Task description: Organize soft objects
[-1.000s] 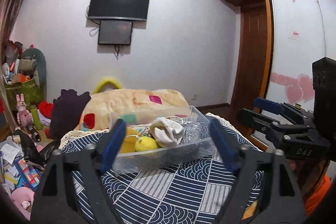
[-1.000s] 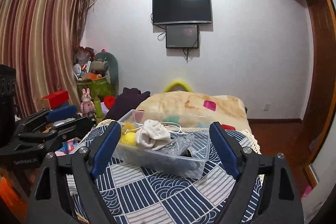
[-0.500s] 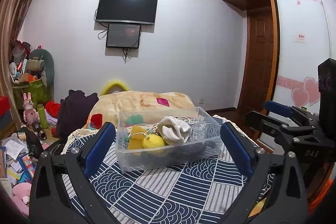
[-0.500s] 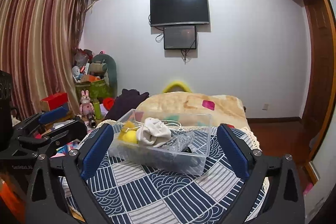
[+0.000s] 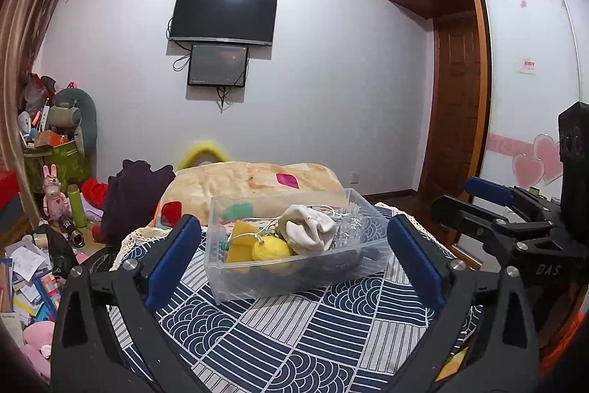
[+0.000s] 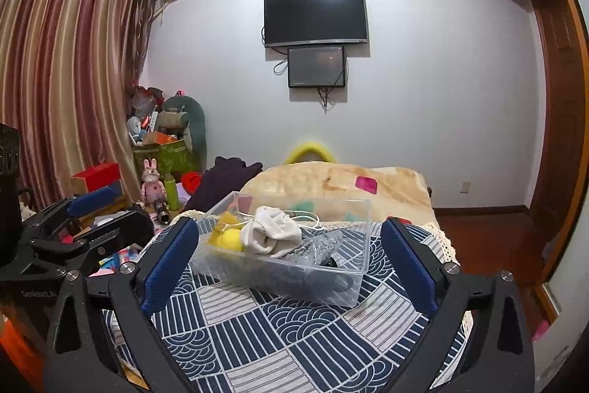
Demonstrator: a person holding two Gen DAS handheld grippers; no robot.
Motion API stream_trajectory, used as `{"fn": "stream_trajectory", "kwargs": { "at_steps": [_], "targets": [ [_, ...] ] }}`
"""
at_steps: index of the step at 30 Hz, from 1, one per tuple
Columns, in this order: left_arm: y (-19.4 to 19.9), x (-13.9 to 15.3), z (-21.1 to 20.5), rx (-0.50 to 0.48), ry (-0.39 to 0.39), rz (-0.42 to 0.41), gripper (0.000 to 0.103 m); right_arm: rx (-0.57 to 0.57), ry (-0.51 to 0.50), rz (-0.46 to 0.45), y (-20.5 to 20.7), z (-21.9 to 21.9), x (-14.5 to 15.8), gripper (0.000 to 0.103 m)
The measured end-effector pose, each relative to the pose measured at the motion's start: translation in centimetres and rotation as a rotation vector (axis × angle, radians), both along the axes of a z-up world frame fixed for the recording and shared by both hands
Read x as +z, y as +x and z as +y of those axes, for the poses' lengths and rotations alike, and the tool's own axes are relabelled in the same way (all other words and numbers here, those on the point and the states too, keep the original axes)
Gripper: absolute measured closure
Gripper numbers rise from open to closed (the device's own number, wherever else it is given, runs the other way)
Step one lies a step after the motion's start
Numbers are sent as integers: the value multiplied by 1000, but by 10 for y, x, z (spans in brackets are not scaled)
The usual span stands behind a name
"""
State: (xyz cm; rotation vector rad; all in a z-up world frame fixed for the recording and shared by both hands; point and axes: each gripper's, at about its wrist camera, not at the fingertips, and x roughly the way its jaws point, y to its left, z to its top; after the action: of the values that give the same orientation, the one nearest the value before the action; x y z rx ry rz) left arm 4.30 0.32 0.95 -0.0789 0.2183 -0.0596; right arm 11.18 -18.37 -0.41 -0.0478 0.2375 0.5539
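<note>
A clear plastic bin [image 5: 294,273] [image 6: 331,290] stands on a blue-and-white patterned cloth [image 5: 294,337] [image 6: 276,330]. It holds a white cloth bundle [image 5: 307,231] [image 6: 274,234], a yellow ball [image 5: 270,249] [image 6: 232,240], a yellow wedge [image 5: 239,238] and a crinkled silvery item [image 6: 316,245]. My left gripper [image 5: 294,260] is open and empty, back from the bin's near side. My right gripper [image 6: 291,262] is open and empty, also short of the bin. Each gripper shows at the edge of the other's view.
Behind the bin lies a beige blanket [image 5: 254,183] with coloured patches and a dark purple plush [image 5: 136,194]. Toys, boxes and papers clutter the floor at the left [image 5: 33,264]. A wardrobe with sliding doors [image 5: 530,98] stands at the right.
Both grippers have pulled back and risen from the bin and their jaws have spread wider. The bin's contents have not moved.
</note>
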Motion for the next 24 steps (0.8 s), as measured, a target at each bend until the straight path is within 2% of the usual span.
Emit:
{"fn": "stream_trajectory", "kwargs": {
  "at_steps": [24],
  "targets": [
    [-1, 0, 1, -4, -6, 3, 0, 1, 8, 6, -1, -1, 1, 3]
  ]
}}
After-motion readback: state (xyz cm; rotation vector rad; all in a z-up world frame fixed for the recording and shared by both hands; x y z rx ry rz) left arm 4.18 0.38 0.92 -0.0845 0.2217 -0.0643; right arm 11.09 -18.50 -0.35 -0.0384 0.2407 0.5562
